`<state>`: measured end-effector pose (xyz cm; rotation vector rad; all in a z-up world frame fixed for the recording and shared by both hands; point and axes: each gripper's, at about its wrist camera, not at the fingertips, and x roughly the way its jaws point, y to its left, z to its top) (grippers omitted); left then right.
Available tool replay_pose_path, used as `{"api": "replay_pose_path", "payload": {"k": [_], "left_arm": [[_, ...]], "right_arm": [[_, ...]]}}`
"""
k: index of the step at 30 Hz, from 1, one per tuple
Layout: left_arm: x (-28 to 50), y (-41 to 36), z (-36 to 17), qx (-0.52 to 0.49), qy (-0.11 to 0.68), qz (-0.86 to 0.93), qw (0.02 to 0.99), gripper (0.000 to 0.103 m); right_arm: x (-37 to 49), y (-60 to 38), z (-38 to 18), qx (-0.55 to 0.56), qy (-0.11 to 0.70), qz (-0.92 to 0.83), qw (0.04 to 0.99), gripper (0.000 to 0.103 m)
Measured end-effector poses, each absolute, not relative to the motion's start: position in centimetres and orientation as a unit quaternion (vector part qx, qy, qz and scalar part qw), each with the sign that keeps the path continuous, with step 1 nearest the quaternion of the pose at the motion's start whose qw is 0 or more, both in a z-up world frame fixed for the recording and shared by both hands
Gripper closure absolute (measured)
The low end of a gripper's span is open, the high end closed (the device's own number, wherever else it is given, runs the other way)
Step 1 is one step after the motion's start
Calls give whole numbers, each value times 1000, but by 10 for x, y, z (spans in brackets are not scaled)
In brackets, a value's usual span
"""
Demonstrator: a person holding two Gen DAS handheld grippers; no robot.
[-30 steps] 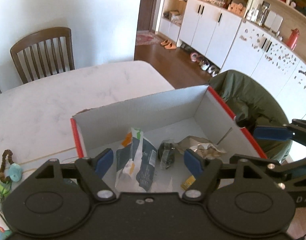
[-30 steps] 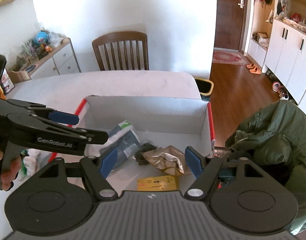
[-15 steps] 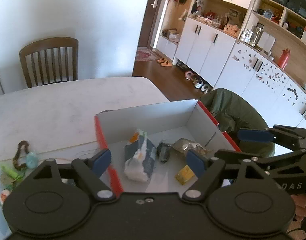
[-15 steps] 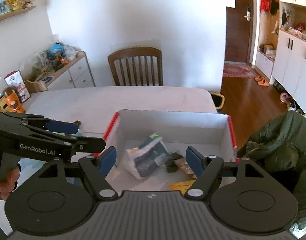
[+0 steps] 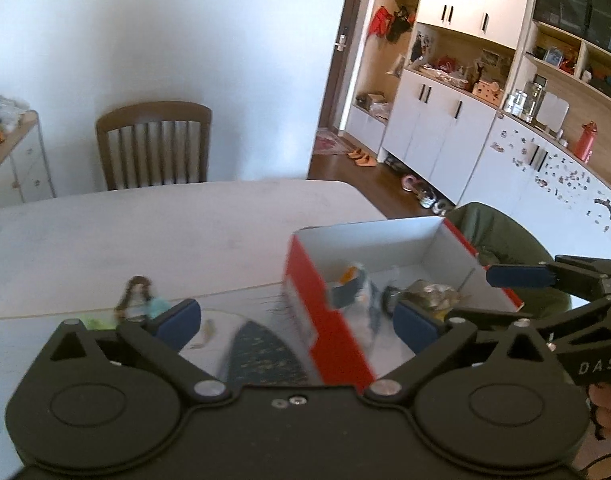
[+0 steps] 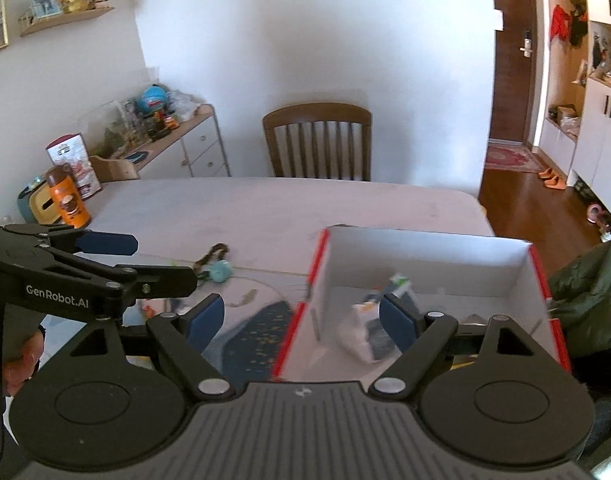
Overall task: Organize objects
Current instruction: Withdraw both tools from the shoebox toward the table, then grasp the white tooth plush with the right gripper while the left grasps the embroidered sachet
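Observation:
A red-and-white cardboard box (image 5: pixel 329 332) (image 6: pixel 425 256) stands on the pale table. It holds a white and dark snack packet (image 5: pixel 353 292) (image 6: pixel 365 328), a small dark item and a crumpled foil wrapper (image 5: pixel 433 294). My left gripper (image 5: pixel 297 324) hangs open above the box's left wall, with nothing between its pads. My right gripper (image 6: pixel 301 320) is open too and empty, over the same wall. Left of the box lie a brown bead bracelet (image 5: pixel 135 296) (image 6: pixel 213 254) with a teal charm (image 6: pixel 221 270) and a dark blue patterned mat (image 5: pixel 261 360) (image 6: pixel 253 340).
A wooden chair (image 6: pixel 317 140) stands at the table's far side. An orange can (image 6: pixel 67 202) and a tissue box sit at the far left corner. A green jacket (image 5: pixel 501 236) (image 6: pixel 589 288) hangs over a seat right of the box. A sideboard lines the left wall.
Both grippers have drawn back from inside the box and shifted left, so the table left of the box now shows. Both stayed open and empty.

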<state>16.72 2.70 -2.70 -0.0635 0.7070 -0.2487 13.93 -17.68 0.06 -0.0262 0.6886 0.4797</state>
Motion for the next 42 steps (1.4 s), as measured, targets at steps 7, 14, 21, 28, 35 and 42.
{"api": "replay_pose_path", "payload": {"k": [7, 14, 21, 28, 35, 42], "left_arm": [[157, 70, -34, -37, 344, -114, 931, 1], [159, 118, -51, -36, 361, -91, 927, 0], [166, 157, -72, -52, 359, -55, 930, 0], [177, 184, -103, -48, 375, -40, 925, 0], [186, 195, -129, -50, 390, -65, 917, 0], [195, 199, -151, -50, 404, -84, 909, 1]], "right_arm": [[132, -139, -6, -17, 345, 247, 905, 18], [130, -107, -17, -24, 358, 244, 901, 18], [130, -75, -32, -30, 377, 241, 894, 18], [137, -42, -54, -36, 397, 233, 887, 18], [150, -14, -84, -42, 421, 226, 878, 18], [164, 8, -112, -46, 445, 237, 862, 18]]}}
